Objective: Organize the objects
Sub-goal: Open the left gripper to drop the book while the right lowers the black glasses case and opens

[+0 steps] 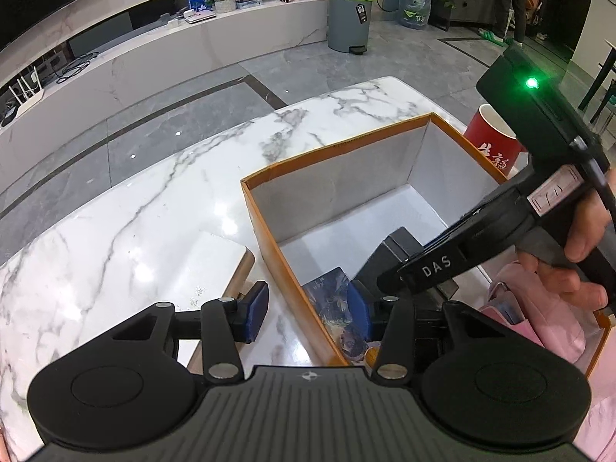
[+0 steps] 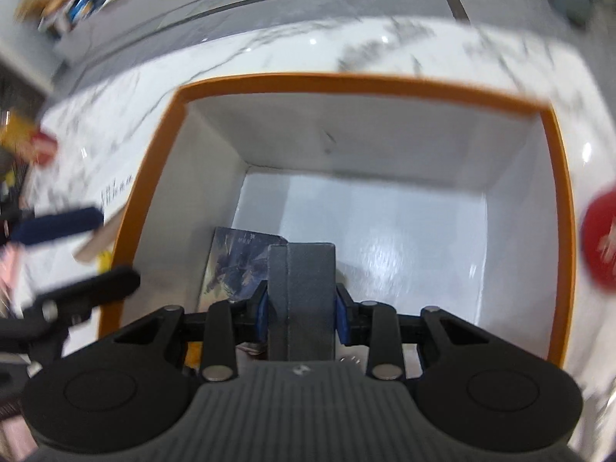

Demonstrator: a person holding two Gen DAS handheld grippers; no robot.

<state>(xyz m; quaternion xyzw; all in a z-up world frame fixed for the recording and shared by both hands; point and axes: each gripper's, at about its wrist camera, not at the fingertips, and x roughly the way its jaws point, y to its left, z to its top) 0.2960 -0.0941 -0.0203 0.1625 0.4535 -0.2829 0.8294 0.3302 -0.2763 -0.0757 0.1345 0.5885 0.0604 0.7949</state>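
Observation:
An open orange box (image 1: 265, 231) with white inner walls stands on the marble table (image 1: 115, 231). My left gripper (image 1: 308, 312) straddles the box's left wall, one blue pad outside and one inside, neither touching it; it is open. In the right wrist view my right gripper (image 2: 302, 315) is shut on a dark grey block (image 2: 304, 269), held upright low inside the orange box (image 2: 346, 79). The same block (image 1: 396, 250) shows under the right tool in the left wrist view. A card with a blue illustrated cover (image 2: 235, 261) lies flat on the box floor beside it.
A red paper cup (image 1: 492, 142) stands just beyond the box's far right corner. A white slab with a wooden edge (image 1: 215, 265) lies left of the box. A pink soft item (image 1: 539, 312) sits at the near right, under the person's hand (image 1: 577, 238).

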